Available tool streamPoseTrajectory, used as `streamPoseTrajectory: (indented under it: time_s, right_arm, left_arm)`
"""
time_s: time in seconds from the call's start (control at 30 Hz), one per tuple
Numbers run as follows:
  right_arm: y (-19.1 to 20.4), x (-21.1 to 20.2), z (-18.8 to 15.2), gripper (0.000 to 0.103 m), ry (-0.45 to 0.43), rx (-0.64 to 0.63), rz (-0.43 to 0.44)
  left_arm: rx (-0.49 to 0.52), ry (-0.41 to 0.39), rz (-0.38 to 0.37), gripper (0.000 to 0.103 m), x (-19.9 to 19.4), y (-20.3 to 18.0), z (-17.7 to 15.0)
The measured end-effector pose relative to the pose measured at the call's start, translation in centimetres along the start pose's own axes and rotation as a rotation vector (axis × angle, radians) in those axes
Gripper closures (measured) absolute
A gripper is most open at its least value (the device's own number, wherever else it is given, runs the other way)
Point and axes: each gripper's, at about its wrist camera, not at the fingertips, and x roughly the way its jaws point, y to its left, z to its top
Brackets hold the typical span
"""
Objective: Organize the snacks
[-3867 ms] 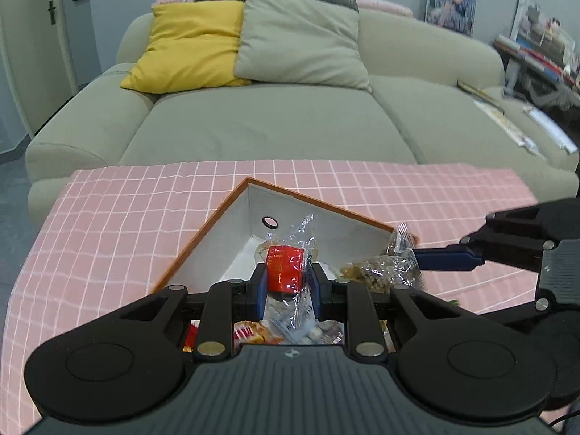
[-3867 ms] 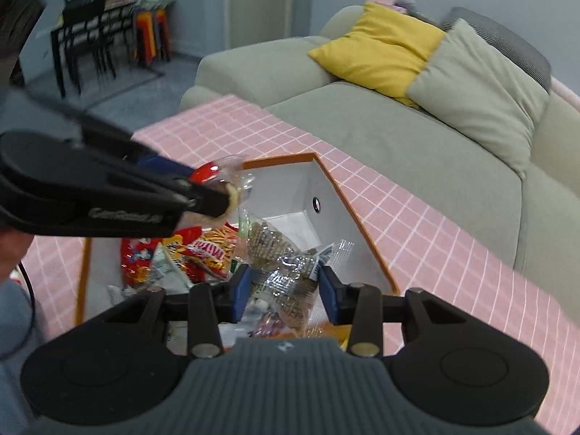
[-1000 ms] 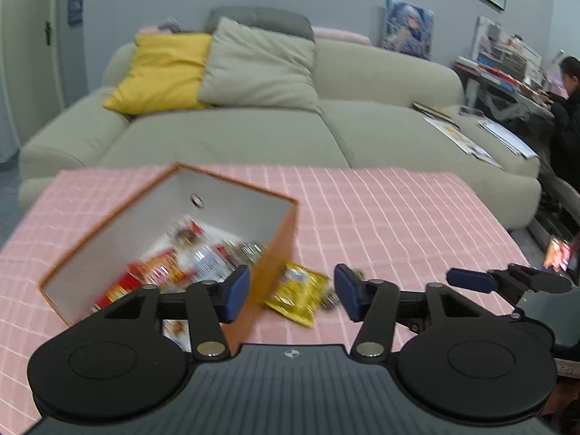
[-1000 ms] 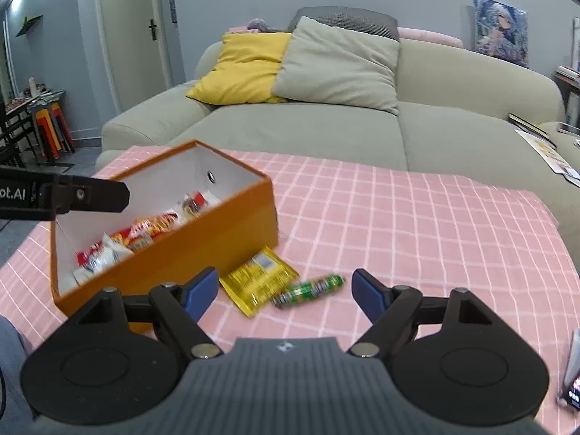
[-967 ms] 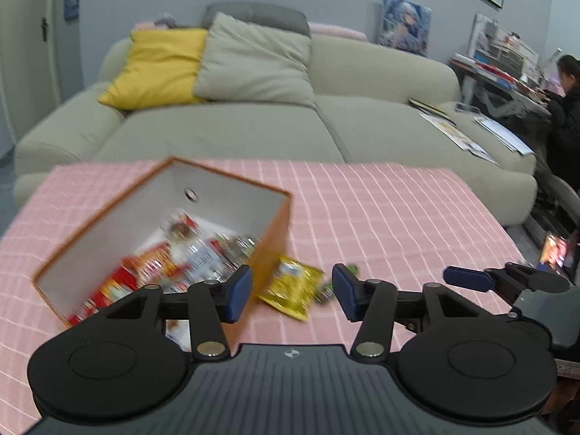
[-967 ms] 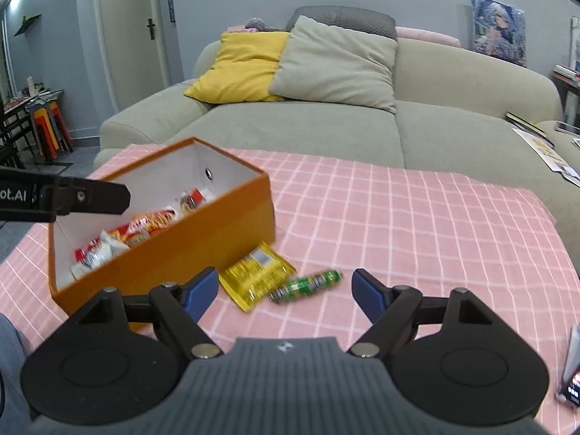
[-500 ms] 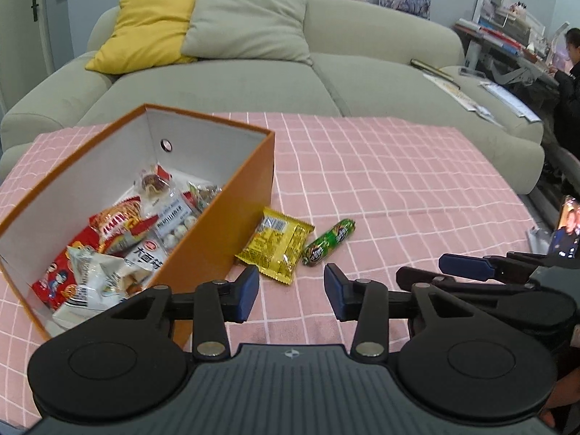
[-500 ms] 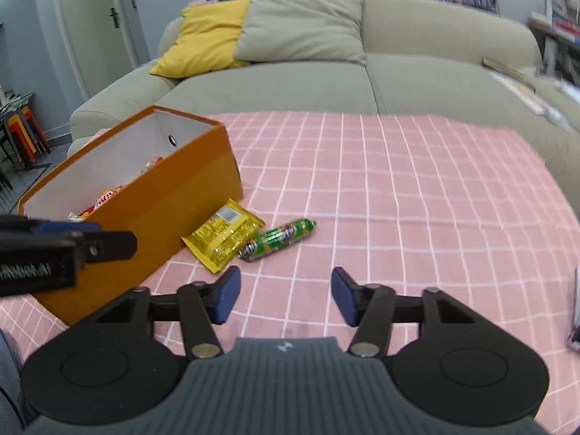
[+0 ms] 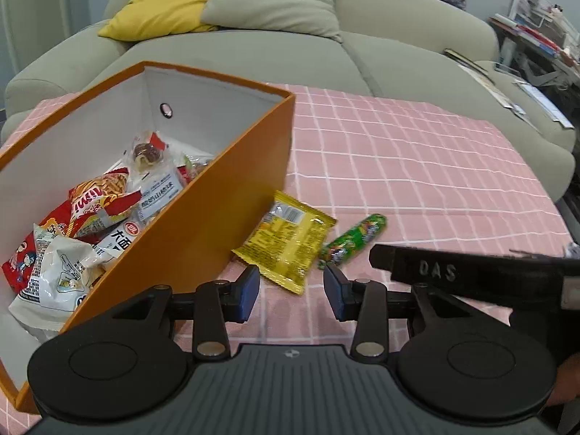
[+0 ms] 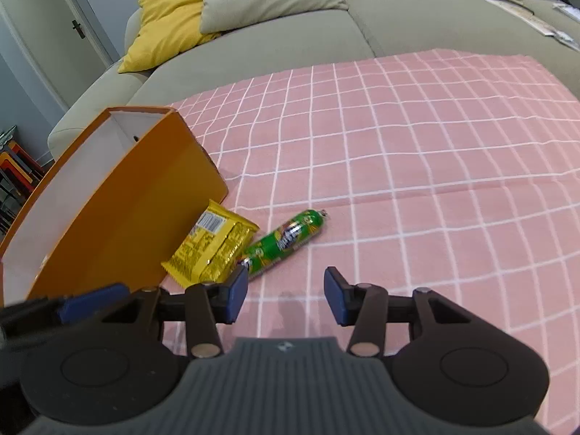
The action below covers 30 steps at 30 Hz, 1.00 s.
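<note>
Hovering just short of two loose snacks, both grippers have been narrowing their fingers, which stand apart with nothing between them: left gripper (image 9: 291, 291) before the flat yellow foil packet (image 9: 286, 241), right gripper (image 10: 286, 295) near the green plastic-wrapped sausage stick (image 10: 284, 241). Best straddle each wrapper's narrow width before lifting. Only the left view shows the orange cardboard box (image 9: 203, 217) already full of packets; the right sees just its outer wall.

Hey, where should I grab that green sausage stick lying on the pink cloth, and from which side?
Grip the green sausage stick across its middle, coming from above with the jaws crosswise to its length. It lies flat and slanted, and its near end touches the yellow packet, so the far half toward open cloth is likely the clearer hold.
</note>
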Motion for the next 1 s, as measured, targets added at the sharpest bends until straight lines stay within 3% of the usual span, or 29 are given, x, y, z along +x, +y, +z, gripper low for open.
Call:
streamPoseTrajectory:
  time_s: [0.3,0.53,0.7,1.0]
  right_arm:
    - [0.0,4.4,2.2,0.058,0.048,0.063,0.018]
    - [0.6,6.0,2.7,0.061,0.065,0.037,0.005]
    - [-0.1,5.5,2.7,0.075,0.083,-0.007,0.017]
    - [-3.9,1.7,0.2,0.077,0.096,-0.064,-0.003]
  left_arm:
    - [-0.005,0.004,0.016,0.054,1.3,0.7,0.3]
    - [0.091,0.005,0.025,0.049,2.4,0.3,0.4]
    - [0.165,0.025,0.011,0.038,3.4,-0.7,0.5]
    - [0.245,0.033,0.047,0.03,5.5,-2.8,1.3]
